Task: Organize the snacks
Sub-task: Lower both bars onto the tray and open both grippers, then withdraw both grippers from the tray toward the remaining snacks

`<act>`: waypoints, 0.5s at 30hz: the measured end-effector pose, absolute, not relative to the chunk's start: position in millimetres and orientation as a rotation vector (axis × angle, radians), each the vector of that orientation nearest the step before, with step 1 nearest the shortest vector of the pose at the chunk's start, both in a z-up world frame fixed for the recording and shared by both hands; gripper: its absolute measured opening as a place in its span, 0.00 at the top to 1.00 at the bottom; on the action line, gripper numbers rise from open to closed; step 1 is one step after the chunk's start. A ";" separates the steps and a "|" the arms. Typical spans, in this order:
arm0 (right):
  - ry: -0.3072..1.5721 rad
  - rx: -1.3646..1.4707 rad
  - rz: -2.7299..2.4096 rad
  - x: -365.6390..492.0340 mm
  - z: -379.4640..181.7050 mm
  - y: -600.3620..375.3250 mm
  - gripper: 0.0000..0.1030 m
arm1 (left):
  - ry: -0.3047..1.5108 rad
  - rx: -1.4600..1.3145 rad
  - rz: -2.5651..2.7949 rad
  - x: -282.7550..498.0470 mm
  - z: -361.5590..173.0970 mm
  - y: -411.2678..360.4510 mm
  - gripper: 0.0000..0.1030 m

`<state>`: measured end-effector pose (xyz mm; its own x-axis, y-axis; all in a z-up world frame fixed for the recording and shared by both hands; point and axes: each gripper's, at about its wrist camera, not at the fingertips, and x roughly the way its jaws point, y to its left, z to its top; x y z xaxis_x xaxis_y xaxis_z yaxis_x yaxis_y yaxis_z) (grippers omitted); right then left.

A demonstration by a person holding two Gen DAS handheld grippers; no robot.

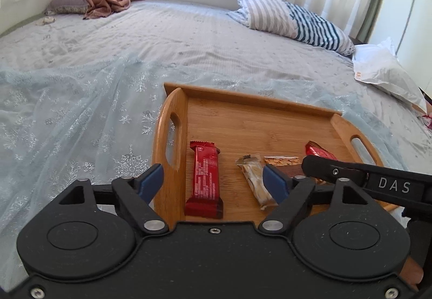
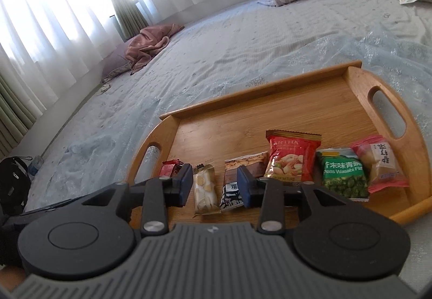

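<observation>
Six small snack packs sit in a row along the near edge of the rectangular bamboo tray with cut-out handles, which rests on the bed.

From the tray's left handle end: long red foil bar, pale beige wrapped cookie pack, brown nut bar pack, red nut pouch, green pea pouch, pink-edged clear cake pack nearest the right handle.

Left tool is spread wide, holding nothing, over the red bar. Right tool is also parted and empty, straddling the cookie pack and the brown bar's near end.

Judgement: row looks close to sorted; likely step is straightening the cookie and brown packs. To do well: come down on one pack only, pinch across the narrow width, avoid dragging the neighbour, keep the other tool clear.

Readable text: red pouch "ARTHA" (possibly cut off), green pouch "Peas Wasabi Fla…" plus Chinese characters, "DAS" on the right tool's arm. Other labels too blurred.
</observation>
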<state>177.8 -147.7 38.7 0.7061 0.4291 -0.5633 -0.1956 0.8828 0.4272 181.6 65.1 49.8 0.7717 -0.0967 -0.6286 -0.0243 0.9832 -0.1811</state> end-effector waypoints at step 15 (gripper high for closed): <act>0.619 0.225 0.357 102.6 46.0 -174.0 0.23 | 0.635 -0.088 -0.034 103.4 64.8 39.5 0.08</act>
<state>102.6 -174.0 46.0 0.7566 0.3908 -0.5242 -0.2582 0.9152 0.3095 103.4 39.5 64.8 0.8046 -0.0585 -0.5910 0.0045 0.9957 -0.0925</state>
